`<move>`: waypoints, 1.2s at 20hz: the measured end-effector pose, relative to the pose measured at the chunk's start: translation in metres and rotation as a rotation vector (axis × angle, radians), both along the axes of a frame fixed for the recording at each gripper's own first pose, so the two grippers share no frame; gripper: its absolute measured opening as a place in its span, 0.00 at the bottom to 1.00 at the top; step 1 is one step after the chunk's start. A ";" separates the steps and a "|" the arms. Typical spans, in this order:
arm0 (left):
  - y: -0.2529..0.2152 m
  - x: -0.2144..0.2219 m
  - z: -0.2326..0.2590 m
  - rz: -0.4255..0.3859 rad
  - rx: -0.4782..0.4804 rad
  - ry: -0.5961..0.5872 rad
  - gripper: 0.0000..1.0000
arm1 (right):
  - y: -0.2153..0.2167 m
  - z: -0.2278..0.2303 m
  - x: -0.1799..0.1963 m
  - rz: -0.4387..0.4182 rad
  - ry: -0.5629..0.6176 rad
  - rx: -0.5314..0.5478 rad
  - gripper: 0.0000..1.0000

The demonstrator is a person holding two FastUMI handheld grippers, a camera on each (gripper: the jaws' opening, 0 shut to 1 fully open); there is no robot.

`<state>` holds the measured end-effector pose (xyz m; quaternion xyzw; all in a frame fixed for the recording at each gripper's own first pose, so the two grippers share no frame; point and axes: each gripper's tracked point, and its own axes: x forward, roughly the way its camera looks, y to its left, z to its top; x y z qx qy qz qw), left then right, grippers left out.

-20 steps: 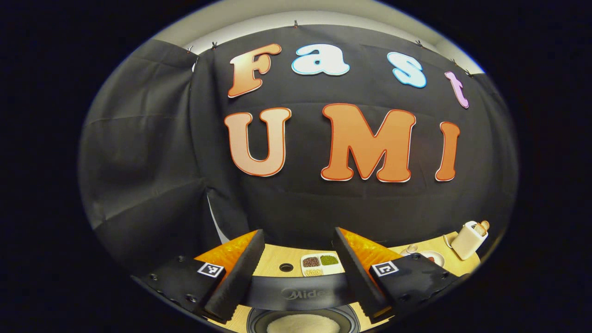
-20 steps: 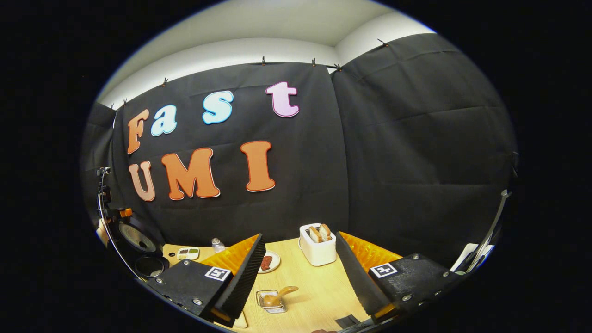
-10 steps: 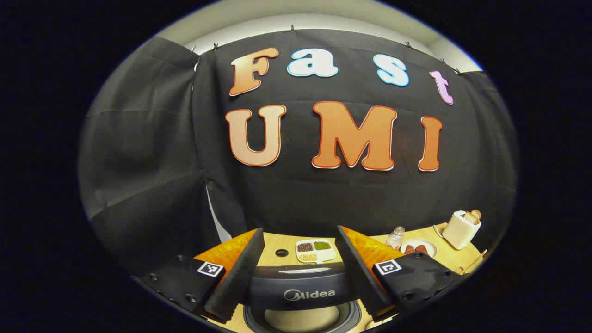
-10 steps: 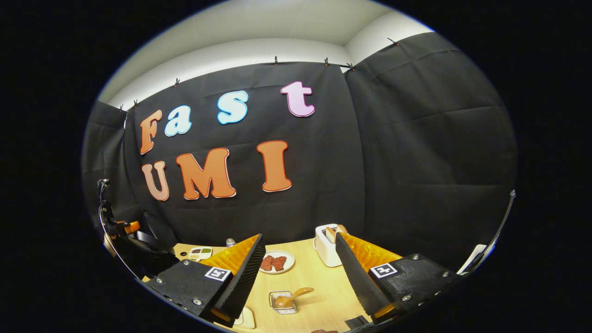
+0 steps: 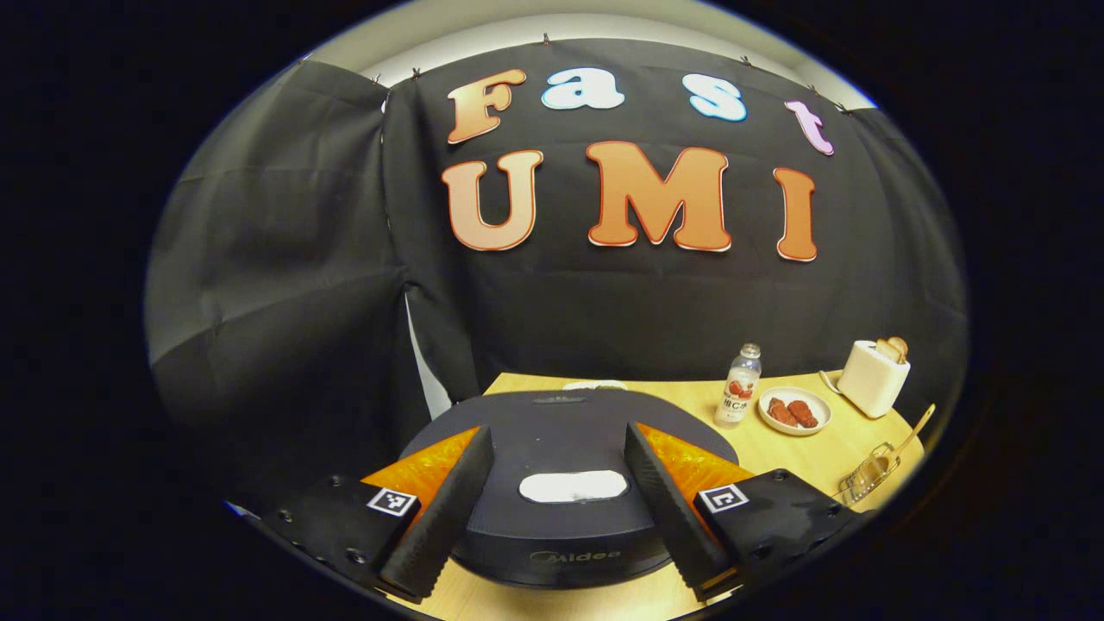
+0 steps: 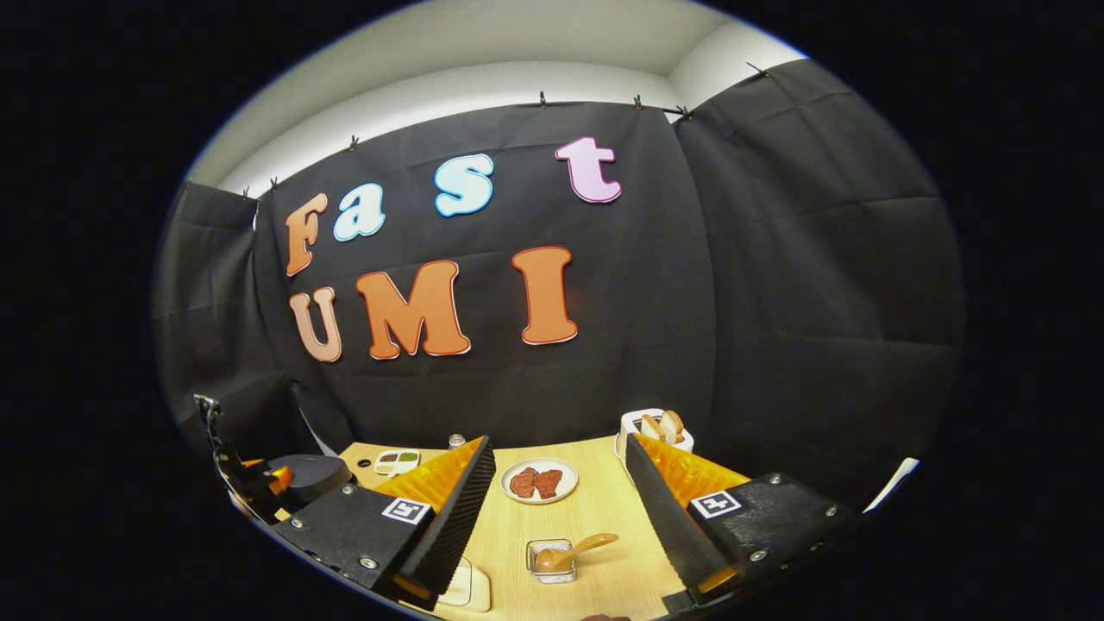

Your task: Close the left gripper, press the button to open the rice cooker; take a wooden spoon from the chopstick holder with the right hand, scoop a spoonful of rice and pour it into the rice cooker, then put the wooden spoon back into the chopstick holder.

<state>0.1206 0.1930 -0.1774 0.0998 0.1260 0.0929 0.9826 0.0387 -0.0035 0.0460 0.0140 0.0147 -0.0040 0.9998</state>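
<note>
1. Left gripper (image 5: 556, 504) has its fingers spread apart, empty, over the closed rice cooker (image 5: 569, 431) at the table's (image 5: 776, 448) left end.
2. Right gripper (image 6: 561, 517) is likewise spread, holding nothing, above the table.
3. The wooden spoon (image 6: 576, 550) leans in its holder (image 6: 550, 561) between the right fingers.

Booth backdrop and worktop

Black cloth wall (image 6: 776, 285) clipped along its top edge, creased; pale wall and ceiling (image 6: 483, 52) above it. Light wood worktop (image 6: 595, 509) below, evenly lit.
</note>
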 end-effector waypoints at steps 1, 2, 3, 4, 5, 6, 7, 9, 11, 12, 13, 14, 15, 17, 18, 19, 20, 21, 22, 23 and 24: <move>0.001 -0.003 -0.002 -0.002 0.013 -0.030 0.96 | -0.001 -0.001 0.000 -0.002 0.006 -0.001 0.94; 0.002 -0.003 -0.004 0.000 0.021 -0.047 1.00 | -0.003 -0.001 0.000 -0.005 0.009 -0.003 0.94; 0.003 -0.004 -0.009 0.006 0.022 -0.050 0.95 | -0.005 -0.003 0.000 -0.010 0.012 -0.006 0.94; 0.003 -0.005 -0.014 0.008 0.027 -0.052 1.00 | -0.007 -0.004 -0.001 -0.014 0.015 -0.009 0.94; 0.003 -0.005 -0.019 0.007 0.031 -0.052 0.95 | -0.008 -0.006 -0.001 -0.019 0.019 -0.010 0.94; 0.004 -0.009 -0.026 0.006 0.030 -0.049 1.00 | -0.009 -0.007 -0.001 -0.020 0.023 -0.007 0.94; 0.006 -0.011 -0.034 0.010 0.023 -0.044 1.00 | -0.009 -0.008 0.000 -0.020 0.025 -0.003 0.94; 0.004 -0.011 -0.028 -0.020 0.043 -0.114 0.96 | -0.011 -0.012 0.000 -0.022 0.033 0.004 0.94; 0.008 -0.011 -0.041 -0.013 0.018 -0.103 0.95 | -0.012 -0.017 -0.001 -0.025 0.048 0.008 0.94; 0.006 -0.013 -0.039 -0.014 0.027 -0.115 0.96 | -0.014 -0.019 -0.001 -0.028 0.051 0.009 0.94; 0.006 -0.011 -0.040 -0.012 0.037 -0.107 0.98 | -0.015 -0.020 -0.003 -0.030 0.051 0.008 0.94; 0.006 -0.013 -0.039 -0.013 0.038 -0.113 0.97 | -0.015 -0.021 -0.003 -0.032 0.052 0.004 0.94; 0.006 -0.010 -0.037 -0.016 0.041 -0.113 1.00 | -0.017 -0.021 -0.004 -0.034 0.052 -0.001 0.94; 0.005 -0.010 -0.033 -0.012 0.050 -0.064 1.00 | -0.020 -0.020 -0.005 -0.042 0.048 -0.005 0.94; 0.004 -0.010 -0.033 0.002 0.034 -0.019 0.95 | -0.021 -0.018 -0.007 -0.042 0.043 -0.003 0.94; 0.003 -0.012 -0.030 0.007 0.020 0.021 0.95 | -0.021 -0.015 -0.007 -0.041 0.037 0.000 0.94; -0.001 -0.012 -0.019 0.005 0.009 0.026 1.00 | -0.021 -0.014 -0.007 -0.040 0.030 0.000 0.94; -0.006 -0.011 -0.002 0.005 0.015 0.016 1.00 | -0.021 -0.012 -0.008 -0.038 0.025 -0.002 0.94; -0.010 -0.014 0.021 0.001 0.028 0.000 0.94 | -0.020 -0.011 -0.008 -0.035 0.020 -0.004 0.94; -0.014 -0.015 0.044 0.002 0.041 -0.017 1.00 | -0.020 -0.010 -0.008 -0.032 0.016 -0.008 0.94; -0.018 -0.019 0.067 0.003 0.055 -0.038 0.98 | -0.020 -0.009 -0.008 -0.031 0.012 -0.014 0.94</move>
